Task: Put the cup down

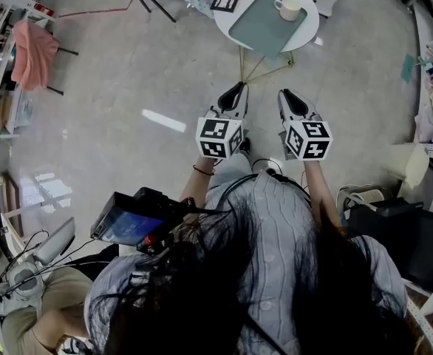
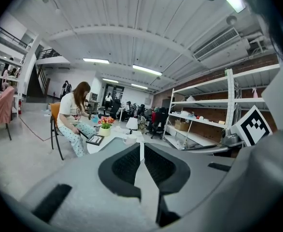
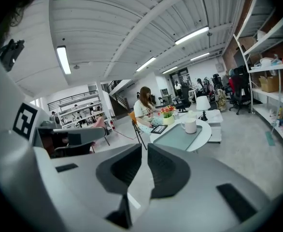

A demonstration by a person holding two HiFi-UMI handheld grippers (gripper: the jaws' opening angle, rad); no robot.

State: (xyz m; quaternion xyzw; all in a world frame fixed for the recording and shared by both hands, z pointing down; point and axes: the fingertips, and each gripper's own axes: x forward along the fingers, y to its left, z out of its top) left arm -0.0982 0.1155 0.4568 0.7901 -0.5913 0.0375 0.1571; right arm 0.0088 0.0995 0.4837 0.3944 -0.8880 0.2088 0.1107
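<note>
Standing well back from the round worktop [image 1: 309, 29], a person holds the left gripper [image 1: 239, 89] and the right gripper [image 1: 284, 95] side by side over the floor, both sets of jaws clenched on nothing. The cup [image 1: 289, 8], a pale mug with a side handle, sits upright at one corner of the grey-green tray [image 1: 261, 26], well apart from both tools. The set-down looks already done; any further handling would call for stepping closer and parting the jaws first.
</note>
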